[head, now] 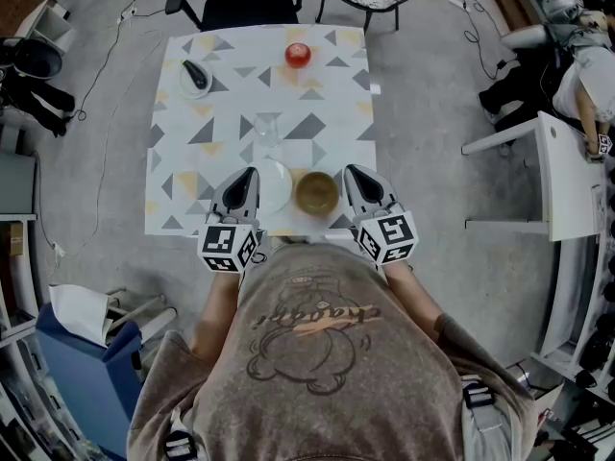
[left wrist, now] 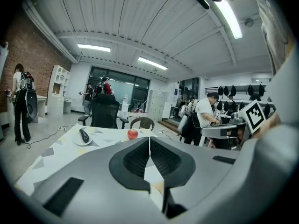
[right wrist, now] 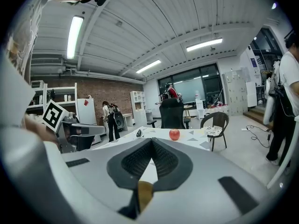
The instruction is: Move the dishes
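**While both hand-held grippers stay shut and empty, the dishes sit at the near edge of the worktop**

Where the person stands at the near side of the worktop [head: 336, 94], the left hand-held gripper [head: 252, 173] and the right hand-held gripper [head: 354, 171] point across it, one on either side of two dishes. Each has its jaws pressed together with nothing between them. The white plate [head: 274, 185] lies just beside the left one, seemingly under its tip. The brown bowl [head: 316, 192] sits next to the plate, between the two grippers. A glass [head: 267, 131] stands a little further in. A red apple [head: 298, 55] and a small plate with a dark thing on it [head: 195, 77] lie well apart at the far side.

This scene fits two stages equally well: the plate and bowl may be waiting to be carried off, or they may already have been set down here and let go. The pictures do not settle which. Any further grip on a dish would call for the jaws to part and then close on a rim, thin on the plate and curved on the bowl, with the glass close enough to be knocked.
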A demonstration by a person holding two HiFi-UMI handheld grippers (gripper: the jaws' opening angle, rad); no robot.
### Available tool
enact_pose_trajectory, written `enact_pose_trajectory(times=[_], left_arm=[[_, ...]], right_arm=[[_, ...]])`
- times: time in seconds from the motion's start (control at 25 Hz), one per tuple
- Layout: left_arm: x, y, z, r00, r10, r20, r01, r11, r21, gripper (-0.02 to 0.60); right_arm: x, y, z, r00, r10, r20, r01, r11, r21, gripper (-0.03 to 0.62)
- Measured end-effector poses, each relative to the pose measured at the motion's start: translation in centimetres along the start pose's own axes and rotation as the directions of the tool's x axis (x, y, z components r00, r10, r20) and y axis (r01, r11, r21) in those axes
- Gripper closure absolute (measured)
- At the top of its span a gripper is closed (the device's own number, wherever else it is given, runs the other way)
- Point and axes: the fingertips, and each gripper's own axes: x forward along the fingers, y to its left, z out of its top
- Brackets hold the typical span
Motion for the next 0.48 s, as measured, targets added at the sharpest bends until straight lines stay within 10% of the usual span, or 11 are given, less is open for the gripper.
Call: enact_pose_trajectory(times=[0.48], left_arm=[[0.29,0.22,-0.62,1.0,0.008,0.0,-0.008,1.0,-0.017,0.558]], right_arm=[[0.15,-0.53,-0.46,1.0,-0.008,-0.004,0.008,1.0,0.0,0.591]])
